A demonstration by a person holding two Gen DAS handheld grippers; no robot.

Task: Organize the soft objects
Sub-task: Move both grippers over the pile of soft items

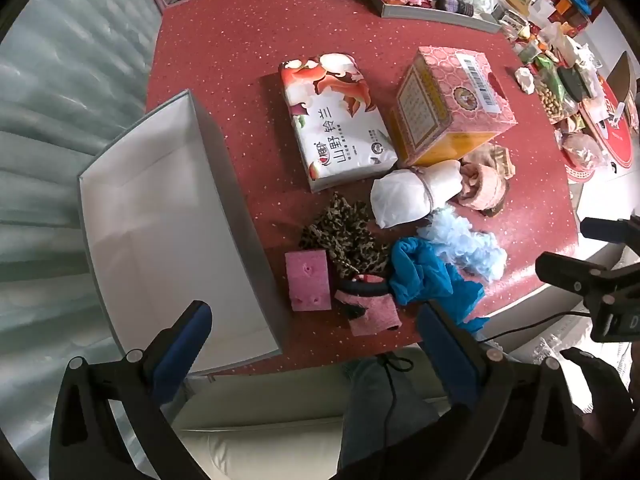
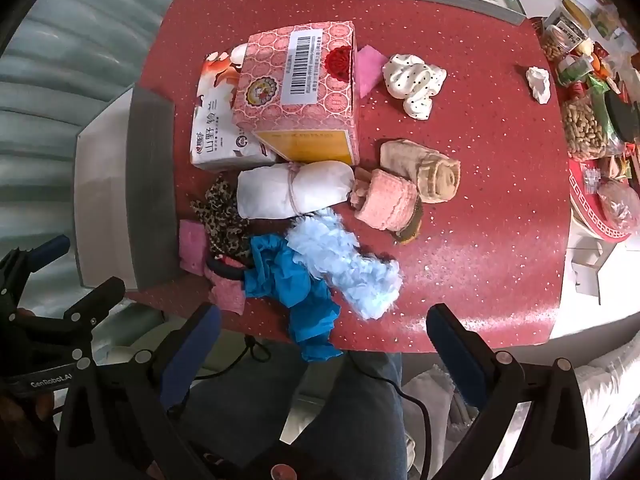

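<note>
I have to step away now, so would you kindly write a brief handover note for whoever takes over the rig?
Left gripper: open, empty, above the table's near edge.
Right gripper: open, empty, likewise.
White box: on the table's left side, nothing visible inside.
Soft items heaped on the red table: blue cloth, light blue fluffy piece, leopard-print cloth, white tied bundle, pink rolled towel, pink sponge.
Done: nothing visibly sorted.
Left: presumably move them all into the box.

Box [image 1: 168, 216] left of sponge [image 1: 309, 280]; tissue pack [image 1: 336, 120] behind, beside carton [image 1: 452, 104].
</note>
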